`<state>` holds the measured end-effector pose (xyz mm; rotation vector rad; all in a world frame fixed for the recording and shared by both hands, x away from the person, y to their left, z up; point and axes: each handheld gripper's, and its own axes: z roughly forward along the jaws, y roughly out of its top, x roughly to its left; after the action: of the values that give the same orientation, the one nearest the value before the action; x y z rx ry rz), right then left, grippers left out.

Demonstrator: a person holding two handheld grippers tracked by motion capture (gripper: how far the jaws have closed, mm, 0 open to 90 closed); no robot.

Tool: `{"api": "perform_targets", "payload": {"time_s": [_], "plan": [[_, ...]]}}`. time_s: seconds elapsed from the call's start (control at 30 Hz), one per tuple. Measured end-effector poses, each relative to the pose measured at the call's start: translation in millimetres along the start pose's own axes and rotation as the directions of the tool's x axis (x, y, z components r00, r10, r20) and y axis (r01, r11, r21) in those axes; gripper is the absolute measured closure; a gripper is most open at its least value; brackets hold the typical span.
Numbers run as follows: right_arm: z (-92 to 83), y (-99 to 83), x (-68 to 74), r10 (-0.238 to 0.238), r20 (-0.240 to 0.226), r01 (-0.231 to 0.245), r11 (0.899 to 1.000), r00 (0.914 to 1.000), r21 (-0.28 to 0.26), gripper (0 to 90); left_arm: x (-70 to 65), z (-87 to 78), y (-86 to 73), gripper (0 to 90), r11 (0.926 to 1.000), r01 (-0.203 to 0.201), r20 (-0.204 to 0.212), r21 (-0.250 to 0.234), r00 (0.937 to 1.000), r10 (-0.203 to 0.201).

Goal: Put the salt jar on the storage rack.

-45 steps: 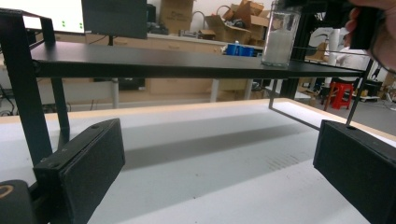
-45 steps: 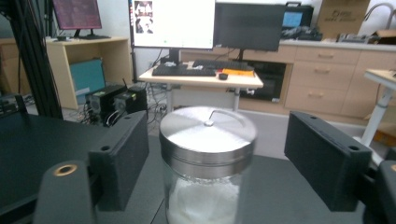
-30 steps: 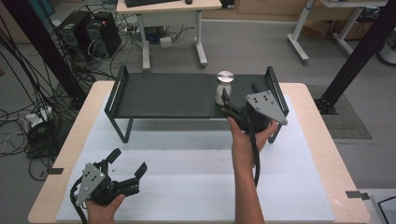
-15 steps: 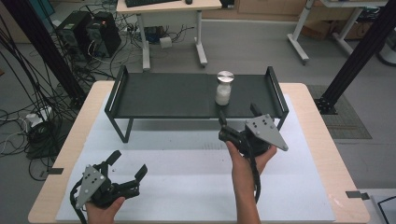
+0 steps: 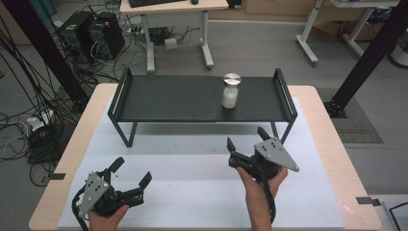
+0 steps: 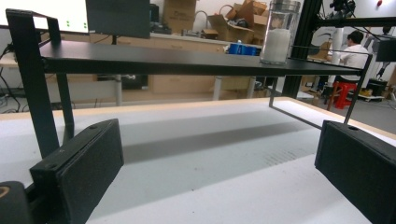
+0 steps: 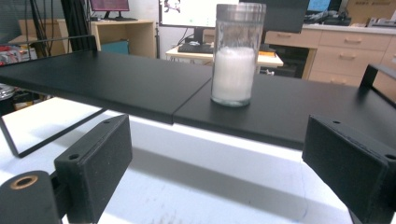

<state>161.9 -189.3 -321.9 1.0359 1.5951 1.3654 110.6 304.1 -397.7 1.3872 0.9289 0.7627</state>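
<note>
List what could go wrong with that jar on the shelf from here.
1. The jar is tall and narrow and stands free on the black shelf; a knock to the shelf could tip it.
2. The right gripper, jaws just opened and empty, sits low in front of the shelf edge; raising it carelessly might hit that edge.
3. The jar looks like glass with white powder inside, so a fall may break or spill it.

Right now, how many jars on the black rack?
1. A single glass jar with a metal lid and white powder stands upright on the right half of the black rack, just right of its centre seam. The rack's top is fully in view.
</note>
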Motion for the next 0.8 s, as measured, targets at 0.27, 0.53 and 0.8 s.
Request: {"api": "perform_targets", "payload": {"time_s": [0.27,0.53,0.8], "plan": [[-13.4,-10.0,-8.0,0.004,-0.012,-0.004,1.000,0.9999,0.017,8.6,-0.5,0.2,2.5,1.4,0.9999,-0.013,0.001,0.002,0.9999,0.013],[-25.7,-24.4,-11.8,-0.009,0.001,0.009,0.999,1.0000,0.051,8.2,1.6,-1.0,2.4,0.6,0.9999,-0.015,0.008,0.007,0.9999,0.015],[-39.8,-40.8,-16.2,0.012,0.021,-0.013,0.997,0.9997,0.070,7.6,2.0,-3.1,2.0,0.3,0.9999,-0.012,0.010,0.002,0.9999,0.012]]}}
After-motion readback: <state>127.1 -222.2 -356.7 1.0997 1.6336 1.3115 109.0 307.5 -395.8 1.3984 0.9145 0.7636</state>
